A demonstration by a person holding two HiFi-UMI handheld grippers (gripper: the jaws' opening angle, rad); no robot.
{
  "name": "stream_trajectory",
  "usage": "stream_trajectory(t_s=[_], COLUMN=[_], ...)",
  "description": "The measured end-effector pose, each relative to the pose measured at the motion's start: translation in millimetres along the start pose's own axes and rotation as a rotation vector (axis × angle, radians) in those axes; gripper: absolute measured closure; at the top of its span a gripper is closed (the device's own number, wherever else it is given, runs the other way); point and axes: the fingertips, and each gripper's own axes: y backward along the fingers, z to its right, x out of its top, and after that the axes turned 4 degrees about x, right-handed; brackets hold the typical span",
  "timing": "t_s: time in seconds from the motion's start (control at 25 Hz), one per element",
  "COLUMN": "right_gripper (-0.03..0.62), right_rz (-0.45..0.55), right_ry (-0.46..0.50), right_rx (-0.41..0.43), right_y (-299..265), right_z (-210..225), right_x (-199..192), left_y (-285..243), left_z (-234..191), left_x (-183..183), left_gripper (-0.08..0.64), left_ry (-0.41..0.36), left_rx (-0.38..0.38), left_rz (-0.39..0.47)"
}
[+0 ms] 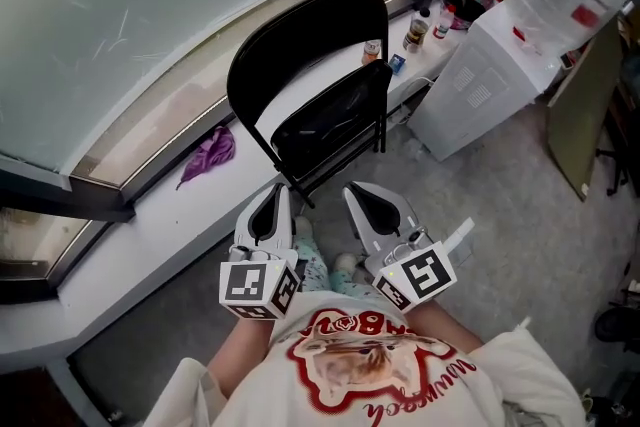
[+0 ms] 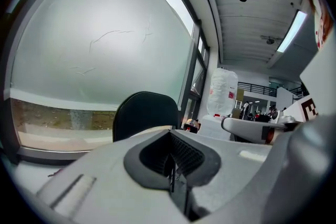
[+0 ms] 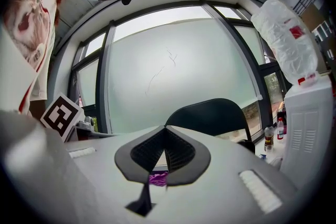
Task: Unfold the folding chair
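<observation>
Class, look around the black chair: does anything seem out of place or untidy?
A purple cloth lies crumpled on the white window ledge, left of the folding chair; it looks dropped rather than put away.

A person holds two grey grippers side by side, close in front of the body, both pointing forward and roughly level. The left gripper [image 1: 283,191] has its jaws pressed together with nothing between them. The right gripper [image 1: 352,192] is likewise closed and empty. The two are near each other but do not touch.
</observation>
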Motion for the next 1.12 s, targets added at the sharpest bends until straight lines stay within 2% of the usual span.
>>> stream_trajectory(t_s=[0.56, 0.92, 1.04, 1.12], right_gripper=[0.569, 0.569, 0.569, 0.564], right_rz=[-0.091, -0.126, -0.175, -0.217], right_ry=[-0.023, -0.046, -0.064, -0.085], right_rx=[-0.055, -0.102, -0.13, -0.151], right_y=[-71, -104, -111, -116], right_z=[40, 58, 68, 76], right_x=[-25, -40, -54, -65], left_y=[-57, -96, -110, -119], left_z=[-70, -125, -139, -147], left_x=[-10, -45, -59, -69], left_gripper=[0.56, 0.558, 0.555, 0.522], left_ry=[0.011, -0.003, 0.008, 0.013], left_rx=[0.074, 0.148, 0.16, 0.165], left_rz=[-0.034, -0.111, -0.148, -0.172])
